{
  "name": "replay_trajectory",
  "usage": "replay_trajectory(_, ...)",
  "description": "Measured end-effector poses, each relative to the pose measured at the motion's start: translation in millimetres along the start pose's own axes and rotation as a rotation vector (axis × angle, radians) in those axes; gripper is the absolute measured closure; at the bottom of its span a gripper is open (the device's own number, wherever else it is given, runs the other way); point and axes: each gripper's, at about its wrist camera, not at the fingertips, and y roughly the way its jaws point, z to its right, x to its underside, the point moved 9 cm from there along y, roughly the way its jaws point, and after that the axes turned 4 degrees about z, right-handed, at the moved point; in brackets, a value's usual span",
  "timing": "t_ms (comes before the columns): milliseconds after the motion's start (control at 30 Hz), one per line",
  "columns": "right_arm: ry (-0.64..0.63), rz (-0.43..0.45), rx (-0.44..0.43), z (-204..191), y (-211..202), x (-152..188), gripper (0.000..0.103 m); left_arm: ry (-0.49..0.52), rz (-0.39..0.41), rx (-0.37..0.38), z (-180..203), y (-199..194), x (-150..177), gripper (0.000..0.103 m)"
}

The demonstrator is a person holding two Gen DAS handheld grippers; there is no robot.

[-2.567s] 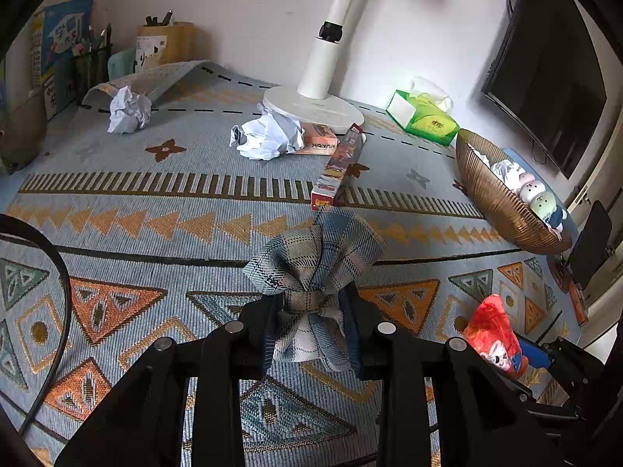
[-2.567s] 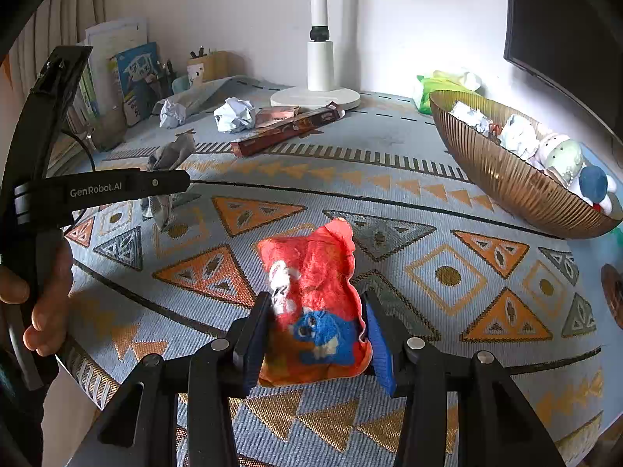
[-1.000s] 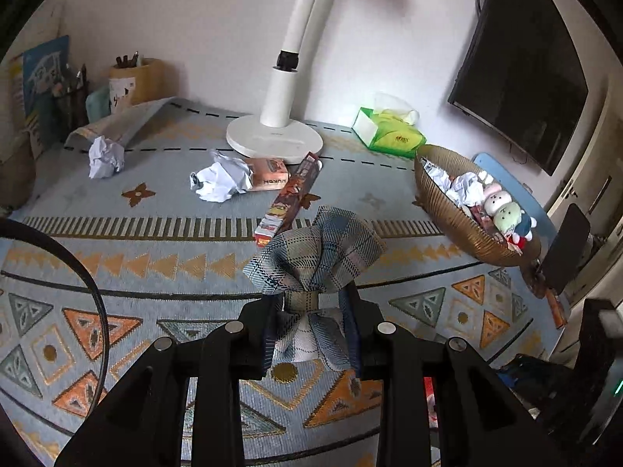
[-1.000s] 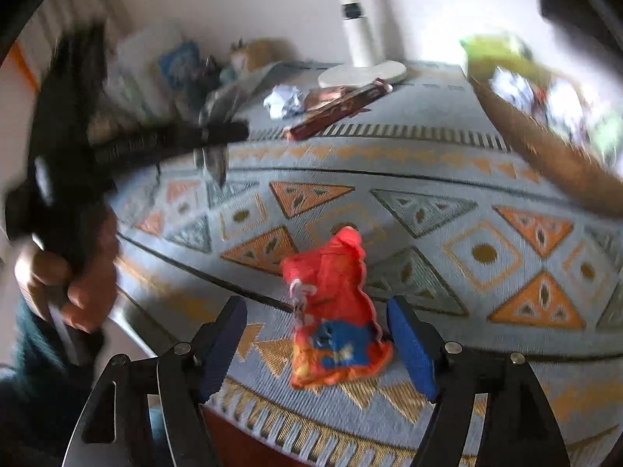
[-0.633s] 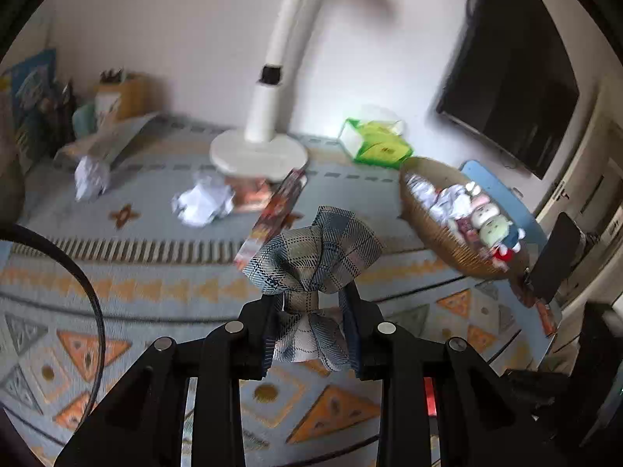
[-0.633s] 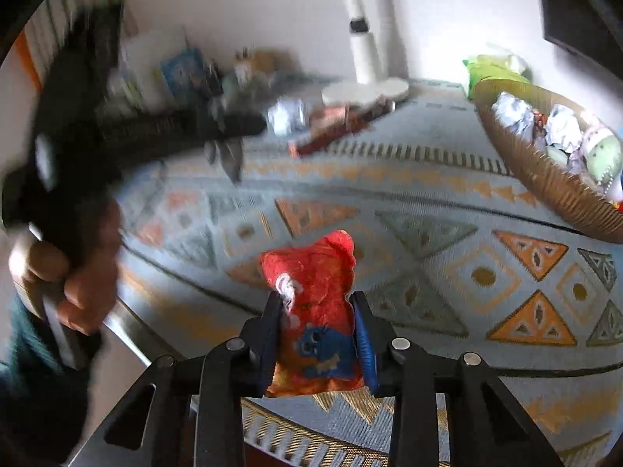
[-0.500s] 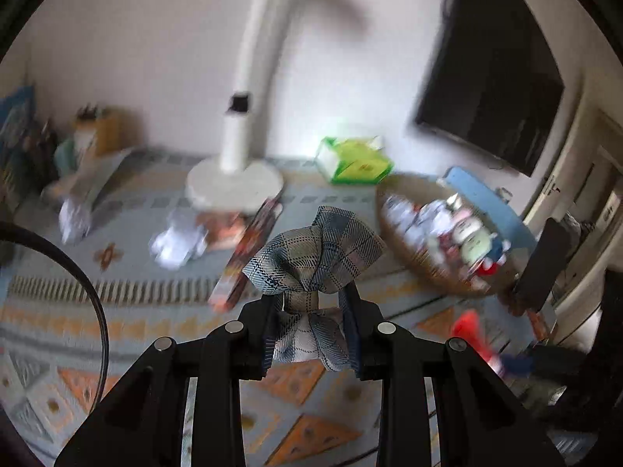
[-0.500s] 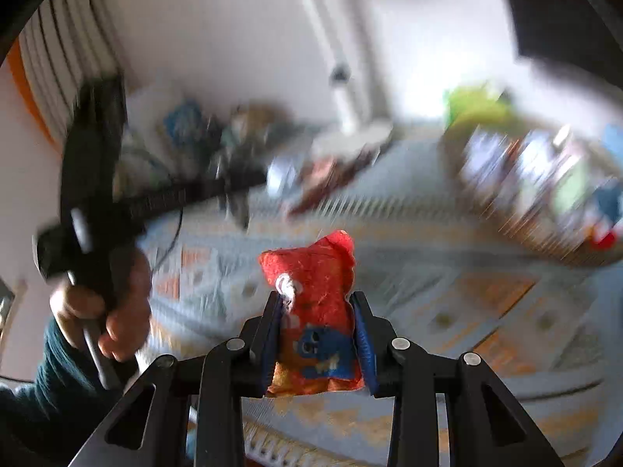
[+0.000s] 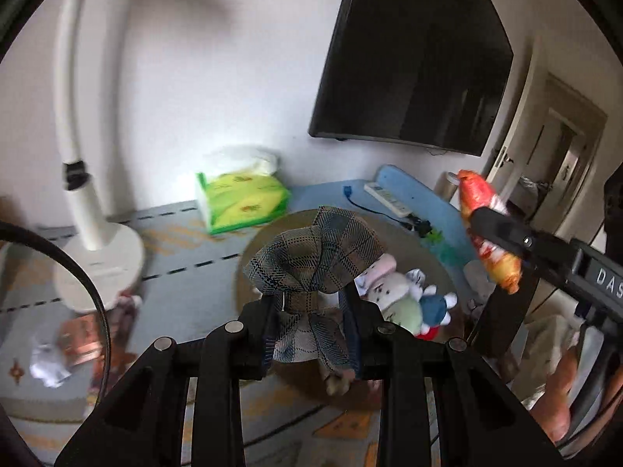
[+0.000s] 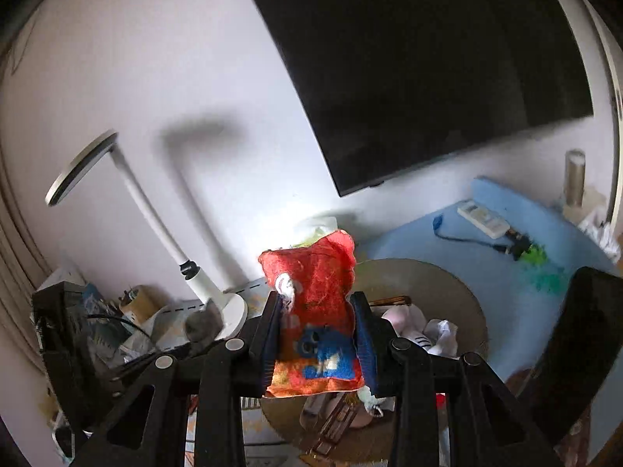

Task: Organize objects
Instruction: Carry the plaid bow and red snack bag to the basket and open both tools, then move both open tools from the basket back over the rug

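My left gripper [image 9: 311, 325] is shut on a grey-blue plaid cloth bow [image 9: 315, 260] and holds it in the air above the brown woven bowl [image 9: 243, 272], which holds plush toys [image 9: 405, 303]. My right gripper [image 10: 317, 332] is shut on a red snack pouch [image 10: 313, 303] with a blue figure on it, held above the same bowl [image 10: 447, 284]. In the left wrist view the right gripper and the pouch [image 9: 486, 229] show at the right, above the bowl's right side.
A white lamp base [image 9: 105, 257], a green tissue box [image 9: 241, 198], crumpled paper [image 9: 48, 362] and a long snack box [image 9: 117, 334] are on the patterned tablecloth. A blue mat with a remote [image 10: 483, 218] lies behind the bowl. A dark screen [image 10: 428, 58] hangs on the wall.
Both grippers have risen and swung right, from over the tablecloth to above the bowl. The right gripper opened over the pouch a second ago, then shut on it again.
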Motion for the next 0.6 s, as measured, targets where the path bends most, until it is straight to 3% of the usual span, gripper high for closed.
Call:
replay_trajectory(67, 0.029, -0.022, -0.015, 6, 10, 4, 0.066, -0.027, -0.002, 0.019, 0, 10, 3, 0.058)
replay_trajectory(167, 0.063, -0.072, -0.056, 13, 25, 14, 0.058, -0.087, -0.06, 0.065, -2, 27, 15, 0.046)
replay_trajectory(267, 0.075, -0.1, -0.054, 21, 29, 22, 0.057, -0.157, -0.112, 0.079, -12, 40, 29, 0.046)
replay_trajectory(367, 0.092, -0.12, -0.06, 25, 26, 32, 0.057, -0.186, -0.112, 0.088, -22, 32, 37, 0.046)
replay_trajectory(600, 0.063, -0.113, -0.077, 4, 8, 37, 0.057, -0.194, -0.027, 0.049, -50, -25, 36, 0.046)
